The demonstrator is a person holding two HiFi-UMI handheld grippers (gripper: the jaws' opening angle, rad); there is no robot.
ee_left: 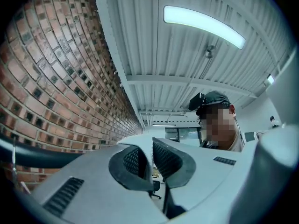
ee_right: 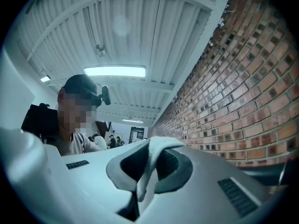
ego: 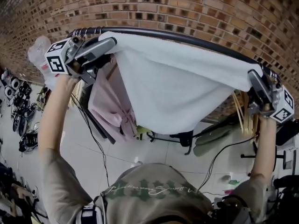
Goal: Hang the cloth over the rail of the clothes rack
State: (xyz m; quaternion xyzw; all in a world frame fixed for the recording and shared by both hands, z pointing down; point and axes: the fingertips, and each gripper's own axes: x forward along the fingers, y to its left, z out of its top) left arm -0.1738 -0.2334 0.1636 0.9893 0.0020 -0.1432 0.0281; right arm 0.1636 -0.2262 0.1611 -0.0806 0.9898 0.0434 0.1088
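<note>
A pink garment (ego: 111,104) hangs below the dark rail (ego: 205,43), the white cloth (ego: 177,85) stretched along it.

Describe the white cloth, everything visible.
The white cloth is soft, towel-like and plain. It is held spread wide by its two top corners: the left hand-held gripper and right hand-held gripper are each shut on one. Its top edge runs along the black rail, contact unclear. The rest hangs in loose folds before a pink garment.

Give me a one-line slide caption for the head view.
White cloth held taut by its upper corners between left gripper and right gripper, beside the black rail.
</note>
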